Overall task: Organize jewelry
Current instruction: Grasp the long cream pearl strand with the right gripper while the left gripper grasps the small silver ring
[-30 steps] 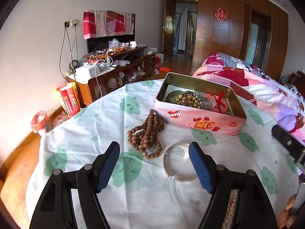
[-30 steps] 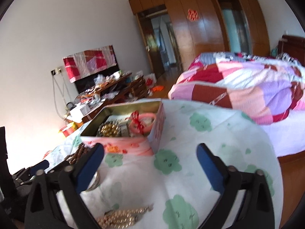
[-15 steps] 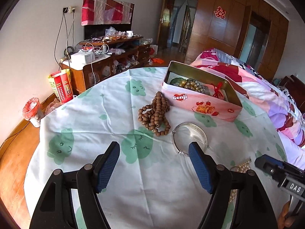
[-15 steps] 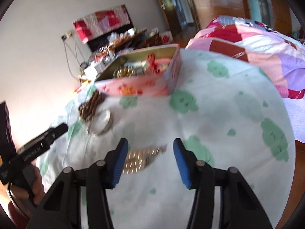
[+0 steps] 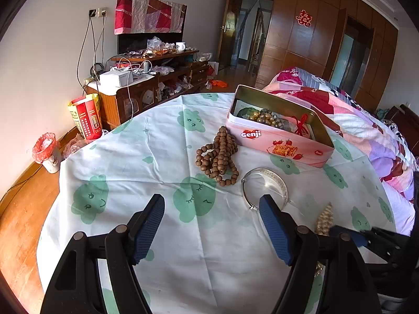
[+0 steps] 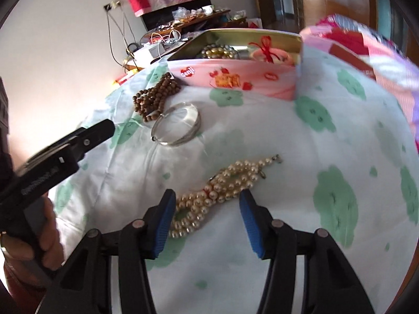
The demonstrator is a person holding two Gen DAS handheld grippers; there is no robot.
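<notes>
Right wrist view: the right tool hangs low over the pearl necklace, which lies bunched on the bench with its long axis running from near the left pad up and away to the right, clasp end farthest. Its near coils sit between the half-spread pads, untouched, so this tool grasps nothing. Compared with a second ago, when the pearls lay at the bottom edge below much wider jaws, the tool has dropped and tipped down onto them. My read is that the right hand, clearly nearer, takes them to the pink tin beyond. The left tool stands released over bare cloth, with the silver bangle just ahead and the wooden beads beside the tin.
</notes>
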